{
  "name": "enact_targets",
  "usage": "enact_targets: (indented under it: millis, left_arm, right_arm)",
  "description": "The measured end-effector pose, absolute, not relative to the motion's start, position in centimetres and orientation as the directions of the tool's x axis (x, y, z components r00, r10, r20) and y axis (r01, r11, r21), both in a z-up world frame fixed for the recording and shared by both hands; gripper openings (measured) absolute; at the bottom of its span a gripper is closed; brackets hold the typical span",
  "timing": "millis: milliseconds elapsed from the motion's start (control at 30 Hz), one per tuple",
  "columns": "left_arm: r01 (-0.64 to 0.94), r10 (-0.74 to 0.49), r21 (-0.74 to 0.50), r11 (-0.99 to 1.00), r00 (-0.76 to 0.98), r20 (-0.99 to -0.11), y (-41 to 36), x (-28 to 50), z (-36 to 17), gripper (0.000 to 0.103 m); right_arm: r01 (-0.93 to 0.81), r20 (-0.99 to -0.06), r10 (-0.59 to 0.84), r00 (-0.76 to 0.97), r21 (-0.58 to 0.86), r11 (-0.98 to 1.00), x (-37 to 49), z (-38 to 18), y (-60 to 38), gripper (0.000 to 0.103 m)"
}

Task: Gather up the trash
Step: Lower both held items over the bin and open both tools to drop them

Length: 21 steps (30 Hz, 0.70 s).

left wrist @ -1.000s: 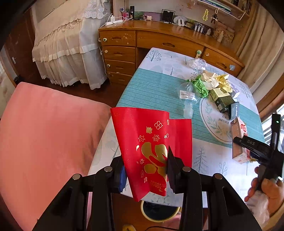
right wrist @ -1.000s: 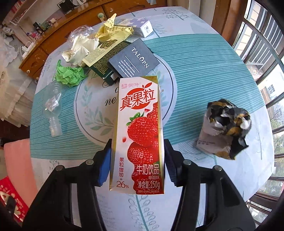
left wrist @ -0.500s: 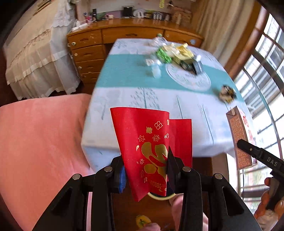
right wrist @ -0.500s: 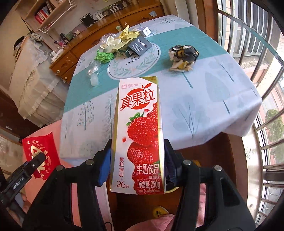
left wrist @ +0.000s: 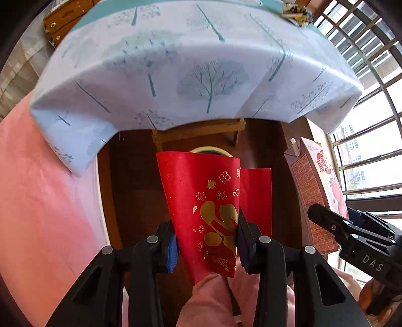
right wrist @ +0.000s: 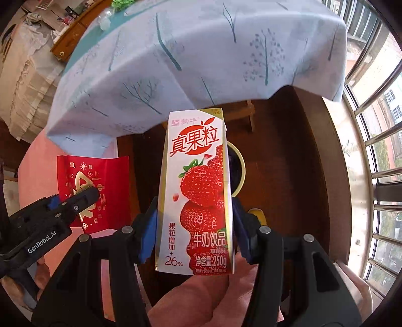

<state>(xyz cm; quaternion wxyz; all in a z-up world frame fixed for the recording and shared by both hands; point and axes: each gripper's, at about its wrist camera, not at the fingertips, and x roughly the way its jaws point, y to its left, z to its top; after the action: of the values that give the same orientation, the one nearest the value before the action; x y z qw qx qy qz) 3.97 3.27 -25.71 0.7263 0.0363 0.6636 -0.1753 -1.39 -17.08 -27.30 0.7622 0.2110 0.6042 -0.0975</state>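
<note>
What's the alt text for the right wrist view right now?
The right gripper grips an upright strawberry milk carton above a round, yellow-rimmed bin on the dark floor. The left gripper holds a red envelope at left; a tree-print tablecloth hangs behind.

Table (left wrist: 196, 135), tree-print tablecloth (left wrist: 191, 63), crumpled wrapper (left wrist: 296, 12)

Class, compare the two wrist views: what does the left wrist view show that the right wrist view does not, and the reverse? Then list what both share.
Only the left wrist view shows the crumpled wrapper at the table's far edge. Only the right wrist view shows the green paper and clear plastic bottle on the table. Both show the red envelope clamped in the left gripper, the strawberry milk carton clamped in the right gripper, the tablecloth and the round bin on the floor.
</note>
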Motion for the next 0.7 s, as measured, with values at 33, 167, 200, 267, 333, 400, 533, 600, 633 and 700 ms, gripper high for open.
enact_targets:
  millis: [33,167,200,267,333,400,533,600,633,700]
  left_arm:
    - [0.303,-0.201,-0.178,0.936,0.044,-0.979,2.9,4.0,-27.3,0.038]
    - [0.281,-0.185,-0.175,0.944,0.008,-0.983,1.8,5.1,-33.3,0.039]
    - [0.275,-0.187,-0.179,0.945,0.0,-0.982,1.6,5.5,-34.7,0.039]
    - [0.261,-0.193,-0.19,0.947,-0.012,-0.981,1.1,6.3,-37.6,0.041]
    - [0.231,-0.196,-0.198,0.953,-0.03,-0.98,1.1,7.3,-40.4,0.043]
    - [0.205,-0.195,-0.199,0.958,-0.042,-0.98,1.1,8.2,-42.7,0.051]
    - [0.16,-0.167,-0.171,0.972,-0.034,-0.985,1.4,9.7,-46.6,0.08]
    - [0.14,-0.159,-0.161,0.977,-0.028,-0.987,1.7,10.1,-47.7,0.086]
    - [0.132,-0.155,-0.157,0.979,-0.025,-0.988,2.0,10.1,-48.1,0.086]
    - [0.123,-0.144,-0.145,0.982,-0.02,-0.989,2.5,10.0,-48.5,0.086]
  right_arm:
    - [0.408,-0.965,0.108,0.238,0.2,0.891,-1.7,-28.6,-17.2,0.05]
    - [0.424,-0.972,0.125,0.197,0.199,0.884,-1.6,-34.2,-18.3,0.05]
    - [0.43,-0.974,0.129,0.188,0.199,0.881,-1.6,-35.5,-18.6,0.05]
    - [0.436,-0.976,0.131,0.172,0.195,0.878,-1.4,-37.9,-19.3,0.05]
    - [0.437,-0.978,0.129,0.161,0.188,0.879,-1.0,-40.4,-20.0,0.05]
    - [0.436,-0.979,0.129,0.158,0.186,0.881,-0.7,-42.4,-20.7,0.05]
    - [0.445,-0.979,0.138,0.151,0.193,0.874,0.0,-45.5,-21.7,0.05]
    - [0.445,-0.98,0.14,0.145,0.19,0.875,0.1,-46.6,-21.9,0.051]
    - [0.44,-0.98,0.142,0.139,0.189,0.878,0.3,-47.2,-22.0,0.051]
    - [0.434,-0.982,0.144,0.125,0.184,0.882,0.7,-48.0,-21.7,0.051]
